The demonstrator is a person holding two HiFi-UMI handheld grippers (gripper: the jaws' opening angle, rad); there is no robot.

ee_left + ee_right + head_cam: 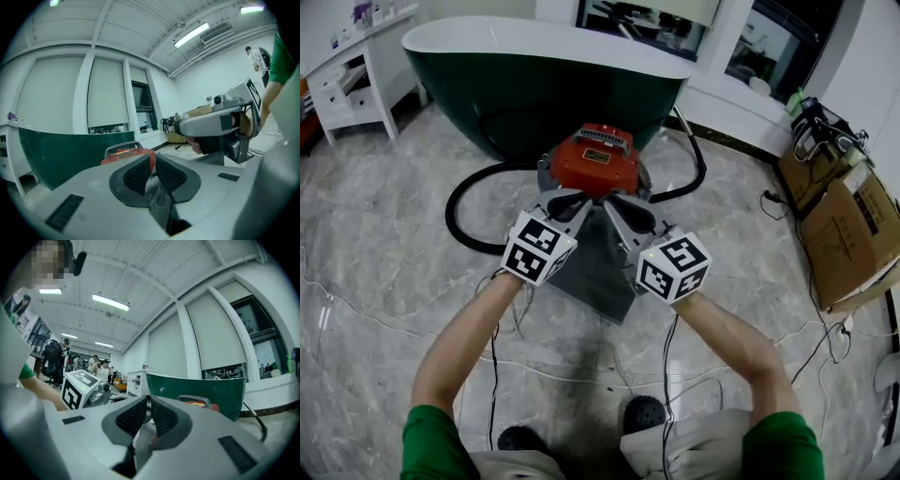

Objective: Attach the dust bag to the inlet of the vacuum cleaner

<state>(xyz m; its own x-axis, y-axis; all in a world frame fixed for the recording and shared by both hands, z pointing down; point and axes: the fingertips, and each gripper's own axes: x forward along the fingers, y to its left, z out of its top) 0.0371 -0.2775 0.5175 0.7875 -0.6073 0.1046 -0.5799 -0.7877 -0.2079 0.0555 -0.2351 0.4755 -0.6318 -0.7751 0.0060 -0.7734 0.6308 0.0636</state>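
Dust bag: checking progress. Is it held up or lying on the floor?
Held up: the left gripper and right gripper each pinch its top edge, and the dust bag hangs flat between them.

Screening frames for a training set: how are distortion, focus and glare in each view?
Head view: sharp, evenly lit, soft sheen on floor. Left gripper view: fisheye, black corners, ceiling lamp bright. Right gripper view: same fisheye, close foreground soft.
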